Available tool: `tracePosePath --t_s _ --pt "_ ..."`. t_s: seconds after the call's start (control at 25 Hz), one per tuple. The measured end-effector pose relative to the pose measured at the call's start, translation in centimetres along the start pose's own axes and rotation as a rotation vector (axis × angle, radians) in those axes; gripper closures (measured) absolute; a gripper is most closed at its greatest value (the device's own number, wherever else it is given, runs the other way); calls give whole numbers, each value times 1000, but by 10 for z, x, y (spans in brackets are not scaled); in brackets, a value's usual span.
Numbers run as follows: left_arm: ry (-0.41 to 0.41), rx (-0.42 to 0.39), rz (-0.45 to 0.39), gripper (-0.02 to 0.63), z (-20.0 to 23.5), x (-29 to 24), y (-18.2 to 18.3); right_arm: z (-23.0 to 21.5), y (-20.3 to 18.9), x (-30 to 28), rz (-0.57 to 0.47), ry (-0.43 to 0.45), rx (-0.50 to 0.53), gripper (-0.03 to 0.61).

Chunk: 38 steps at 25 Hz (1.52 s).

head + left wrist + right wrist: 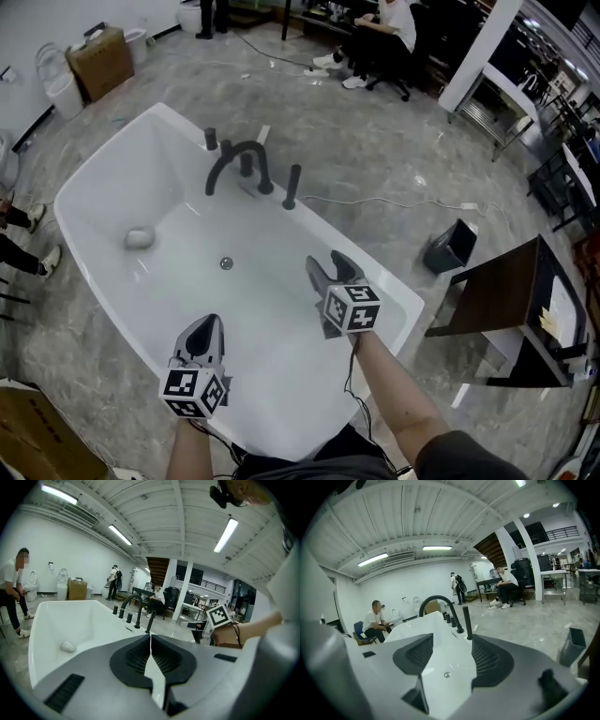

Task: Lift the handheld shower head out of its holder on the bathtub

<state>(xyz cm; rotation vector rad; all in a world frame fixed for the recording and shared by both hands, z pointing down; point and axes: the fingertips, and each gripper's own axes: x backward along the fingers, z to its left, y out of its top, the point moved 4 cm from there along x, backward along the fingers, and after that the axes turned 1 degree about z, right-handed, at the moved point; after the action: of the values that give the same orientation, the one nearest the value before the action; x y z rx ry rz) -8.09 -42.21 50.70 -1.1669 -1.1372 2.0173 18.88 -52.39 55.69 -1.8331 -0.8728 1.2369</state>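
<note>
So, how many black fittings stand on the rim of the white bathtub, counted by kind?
Curved black spout: 1
Short black knobs: 3
Slim black handheld shower head: 1
Total: 5

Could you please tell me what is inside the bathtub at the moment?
Inside the bathtub lie a small pale rounded lump near the left wall and the round drain mid-floor. The left gripper and right gripper hide part of its near end.
</note>
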Motion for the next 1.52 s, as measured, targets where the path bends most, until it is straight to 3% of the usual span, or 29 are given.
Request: tracePosePath --t_s 0.2,0.48,0.84,1.12,1.16,1.2,1.52 --pt "60 4 -12 598 20 -49 -5 -32 -1 -87 10 28 57 341" --pt "117 -2 -13 597 54 -103 -20 -68 -4 -196 -7 -35 128 342" --pt "157 30 -25 597 90 -132 -42 -82 0 -291 -9 -58 197 342" --pt "171 51 -16 597 101 -134 -62 -76 0 -330 -12 -52 217 344" --pt "172 56 -14 597 103 -134 -64 -77 0 -332 -8 -62 223 361" --pt "173 60 -12 598 104 -133 -67 -78 0 -331 -6 -73 227 456" --pt "169 74 7 597 100 -118 -70 -71 1 -307 33 -79 255 466"
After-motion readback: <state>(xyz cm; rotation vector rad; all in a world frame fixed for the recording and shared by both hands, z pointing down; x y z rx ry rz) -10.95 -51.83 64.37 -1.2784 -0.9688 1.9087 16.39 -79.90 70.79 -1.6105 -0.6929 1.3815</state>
